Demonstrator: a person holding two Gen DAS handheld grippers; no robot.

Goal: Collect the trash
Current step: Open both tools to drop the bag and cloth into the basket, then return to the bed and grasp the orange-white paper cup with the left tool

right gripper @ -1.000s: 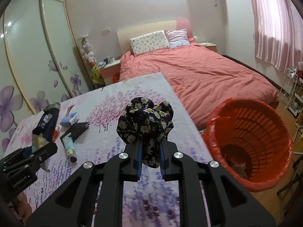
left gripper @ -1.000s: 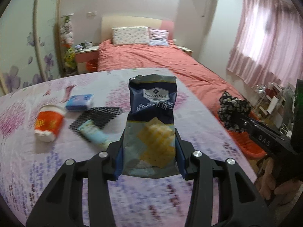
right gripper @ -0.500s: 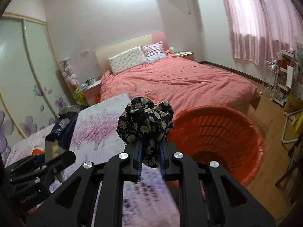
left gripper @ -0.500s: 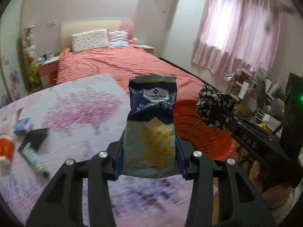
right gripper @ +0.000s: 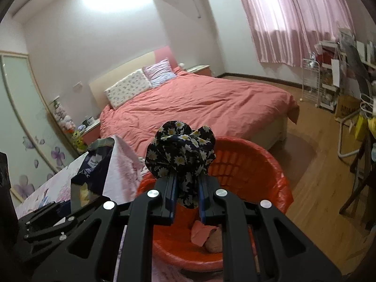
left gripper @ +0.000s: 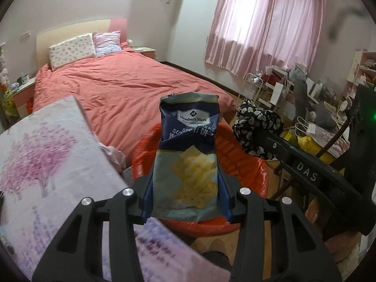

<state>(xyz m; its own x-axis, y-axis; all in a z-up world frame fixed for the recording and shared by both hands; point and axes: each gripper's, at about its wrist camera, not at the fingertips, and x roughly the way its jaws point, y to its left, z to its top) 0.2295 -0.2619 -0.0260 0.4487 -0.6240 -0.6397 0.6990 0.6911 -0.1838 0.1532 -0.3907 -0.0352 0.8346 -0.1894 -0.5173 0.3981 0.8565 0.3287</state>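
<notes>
The left gripper [left gripper: 186,196] pinches an upright, crumpled cracker bag [left gripper: 188,157], its navy top printed "Member's Mark" and its grey-green lower half showing pale square crackers, held over the near rim of the red-orange plastic basket [left gripper: 242,162] beside the floral-clothed table [left gripper: 47,164]. The right gripper [right gripper: 186,199] is clamped on a bunched black cloth with white daisies [right gripper: 181,150], which puffs out above the fingertips over the same basket [right gripper: 258,164]; a crumpled pink scrap [right gripper: 203,232] lies inside.
</notes>
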